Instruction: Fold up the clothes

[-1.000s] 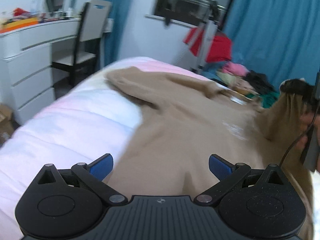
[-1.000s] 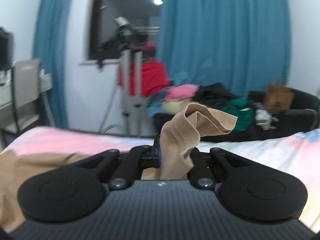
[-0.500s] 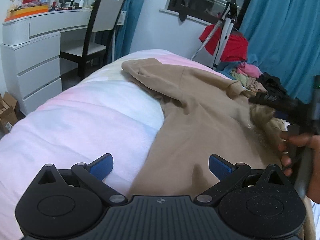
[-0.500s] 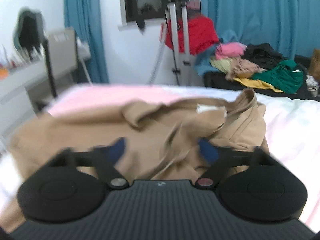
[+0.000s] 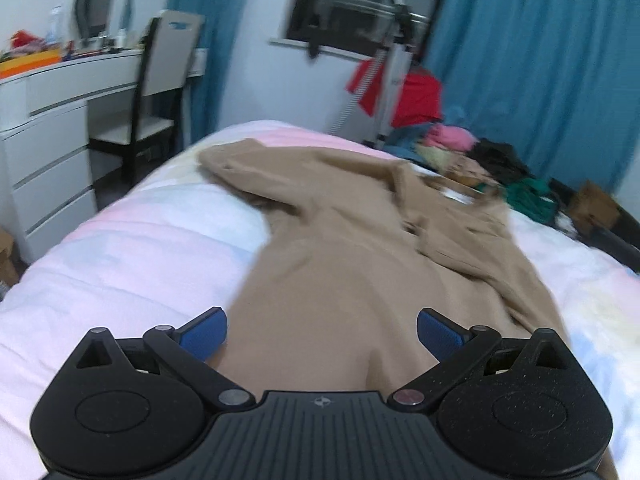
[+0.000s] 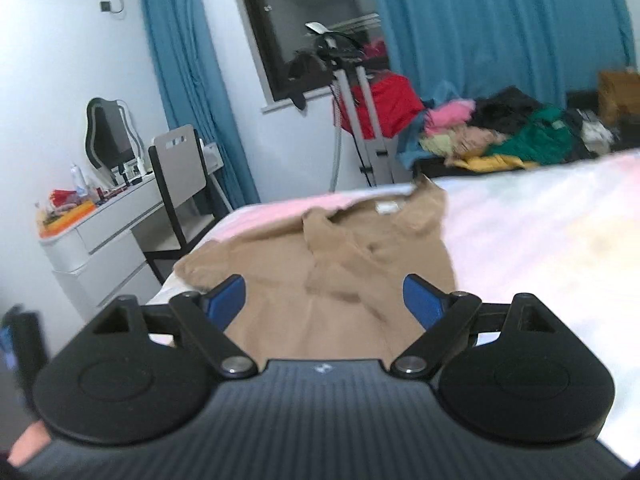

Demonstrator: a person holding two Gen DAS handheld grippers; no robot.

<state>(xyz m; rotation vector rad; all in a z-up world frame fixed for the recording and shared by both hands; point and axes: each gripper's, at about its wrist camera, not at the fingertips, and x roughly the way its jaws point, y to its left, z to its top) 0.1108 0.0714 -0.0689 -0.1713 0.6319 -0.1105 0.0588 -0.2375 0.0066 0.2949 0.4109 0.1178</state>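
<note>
A tan long-sleeved top [image 5: 344, 248] lies spread on the bed [image 5: 132, 248], its collar and white label at the far end. One sleeve lies folded across its right side; the other stretches to the far left. My left gripper [image 5: 320, 332] is open and empty above the top's near hem. My right gripper [image 6: 324, 300] is open and empty above the same top [image 6: 332, 272]. Its blue pads [image 6: 422, 300] stand wide apart.
A white dresser [image 5: 44, 144] and a black chair [image 5: 160, 112] stand left of the bed. A clothes stand with a red garment [image 5: 412, 92] and a pile of clothes [image 5: 496, 168] sit beyond the far end, before blue curtains [image 5: 540, 64].
My right gripper let go of the tan sleeve it held up, opened, and drew back. The sleeve now lies folded across the top. My left gripper stayed open over the hem.
</note>
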